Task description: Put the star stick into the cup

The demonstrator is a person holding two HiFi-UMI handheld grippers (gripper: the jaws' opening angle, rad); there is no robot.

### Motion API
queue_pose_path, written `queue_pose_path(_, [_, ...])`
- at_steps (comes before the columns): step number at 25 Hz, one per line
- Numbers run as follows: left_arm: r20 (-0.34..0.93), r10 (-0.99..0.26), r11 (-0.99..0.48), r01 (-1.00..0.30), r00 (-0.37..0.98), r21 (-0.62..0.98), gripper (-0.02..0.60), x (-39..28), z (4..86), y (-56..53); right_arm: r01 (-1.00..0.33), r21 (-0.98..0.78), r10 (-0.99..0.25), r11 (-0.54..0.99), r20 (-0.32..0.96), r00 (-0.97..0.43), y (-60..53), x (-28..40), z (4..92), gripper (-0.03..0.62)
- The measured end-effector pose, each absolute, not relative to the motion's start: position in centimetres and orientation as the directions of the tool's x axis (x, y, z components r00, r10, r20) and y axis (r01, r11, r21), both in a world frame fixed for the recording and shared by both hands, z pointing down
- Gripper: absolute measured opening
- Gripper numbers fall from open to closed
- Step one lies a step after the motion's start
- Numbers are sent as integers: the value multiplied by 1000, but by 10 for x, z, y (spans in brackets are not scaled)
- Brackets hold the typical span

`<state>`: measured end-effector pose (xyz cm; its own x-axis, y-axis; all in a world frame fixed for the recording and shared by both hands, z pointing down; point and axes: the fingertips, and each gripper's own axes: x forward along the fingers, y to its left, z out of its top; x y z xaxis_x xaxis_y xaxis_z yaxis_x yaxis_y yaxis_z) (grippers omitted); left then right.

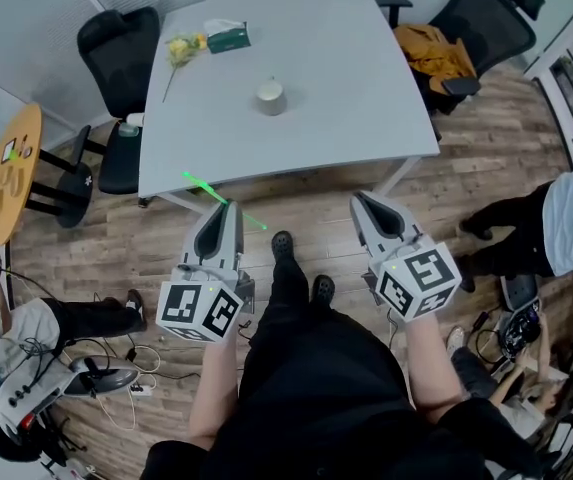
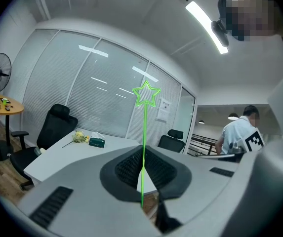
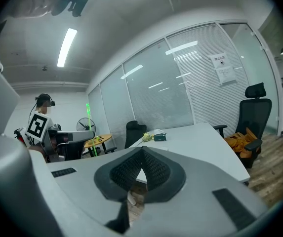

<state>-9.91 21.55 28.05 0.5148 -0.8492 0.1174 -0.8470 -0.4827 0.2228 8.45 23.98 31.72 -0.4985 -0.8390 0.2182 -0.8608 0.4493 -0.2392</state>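
The left gripper (image 1: pixel 228 208) pinches the thin stick (image 1: pixel 204 188) in its jaws, well apart from the cup (image 1: pixel 271 96) on the table (image 1: pixel 356 88). The right gripper (image 1: pixel 363 201) has its jaws pressed together, empty. The stick may swivel in this narrow pinch and miss the cup.

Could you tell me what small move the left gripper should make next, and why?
Probably carry the left gripper forward toward the cup: its jaws are shut on the star stick, but the cup stands well ahead on the table.
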Motion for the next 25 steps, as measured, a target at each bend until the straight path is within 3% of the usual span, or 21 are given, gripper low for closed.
queue_pose_path(25, [86, -797, -551, -778, 598, 302, 8, -117, 280, 51, -906, -199, -866, 374, 275, -418, 94, 61, 306, 9])
